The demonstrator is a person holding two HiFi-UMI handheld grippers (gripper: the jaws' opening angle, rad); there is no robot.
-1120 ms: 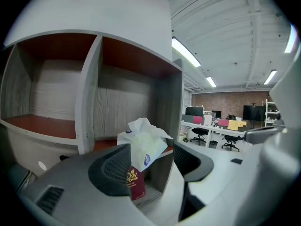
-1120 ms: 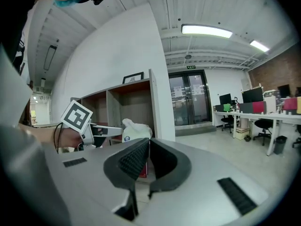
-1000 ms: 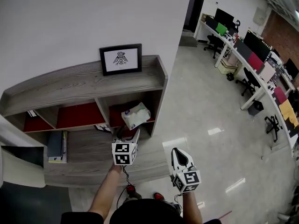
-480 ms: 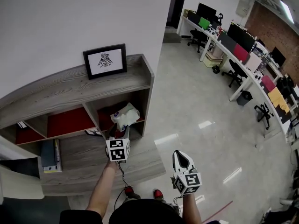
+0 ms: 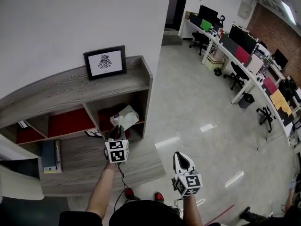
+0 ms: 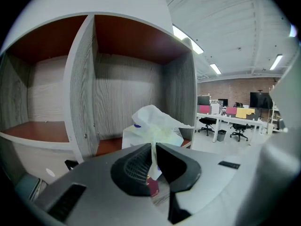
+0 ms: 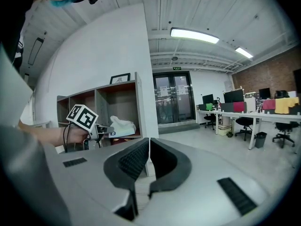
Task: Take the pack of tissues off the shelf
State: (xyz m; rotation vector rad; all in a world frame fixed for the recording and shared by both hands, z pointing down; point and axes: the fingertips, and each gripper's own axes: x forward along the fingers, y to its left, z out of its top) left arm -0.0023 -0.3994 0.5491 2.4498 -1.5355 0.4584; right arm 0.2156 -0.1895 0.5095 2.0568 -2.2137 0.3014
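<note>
The pack of tissues [image 5: 125, 117], white soft plastic with a crumpled top, lies in the right-hand compartment of the grey wooden shelf [image 5: 70, 91], on its red floor. My left gripper [image 5: 117, 134] reaches into that compartment. Its jaws are closing, with the near edge of the pack's wrapper [image 6: 155, 126] pinched between them at the left gripper [image 6: 153, 150]. In the right gripper view the pack [image 7: 121, 126] shows just beyond the left gripper [image 7: 106, 134]. My right gripper [image 5: 181, 157] hangs over the floor to the right of the shelf. The right gripper [image 7: 149, 146] is shut on nothing.
A framed picture [image 5: 105, 62] stands on the shelf top against the white wall. Books [image 5: 49, 153] lie on a lower board at the left. Desks with monitors and chairs [image 5: 244, 55] run along the far right across a glossy floor. A glass door [image 7: 174, 98] lies beyond.
The left gripper has pushed forward to the pack and its jaws have gone from wide apart to pinching the wrapper. The right gripper has stayed put.
</note>
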